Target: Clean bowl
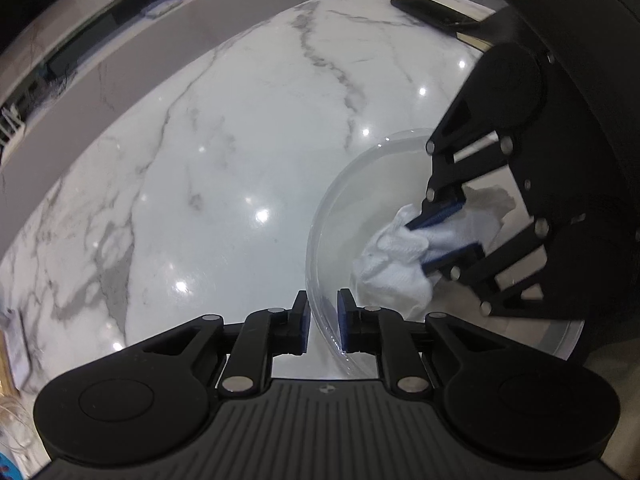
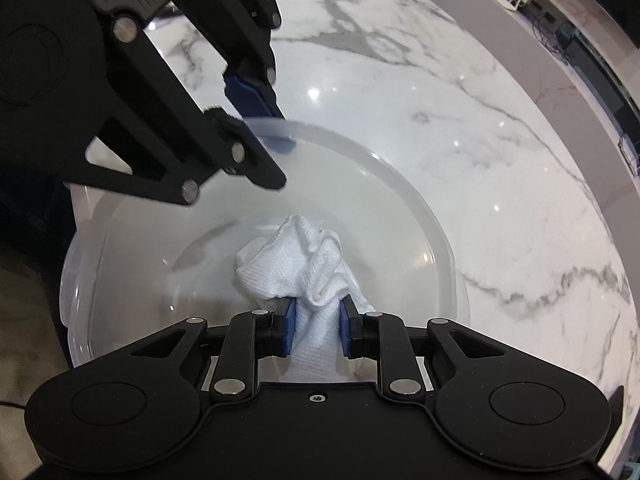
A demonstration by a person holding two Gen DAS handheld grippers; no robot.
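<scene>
On the marble counter [image 2: 460, 128] your clear bowl [image 2: 400, 184] sat mid-clean: your left tool [image 1: 323, 322] was clamped on its rim, your right tool [image 2: 317, 330] gripped the white cloth [image 2: 296, 264] against the bottom. No dirt showed; the walls probably remained.

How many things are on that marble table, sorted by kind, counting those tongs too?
Tongs: 2, the left tongs pinching the bowl's rim, the right tongs clamped on the cloth
Clear bowl: 1
White cloth: 1
Dark phone: 1
Total: 5, all on or over the marble table
</scene>
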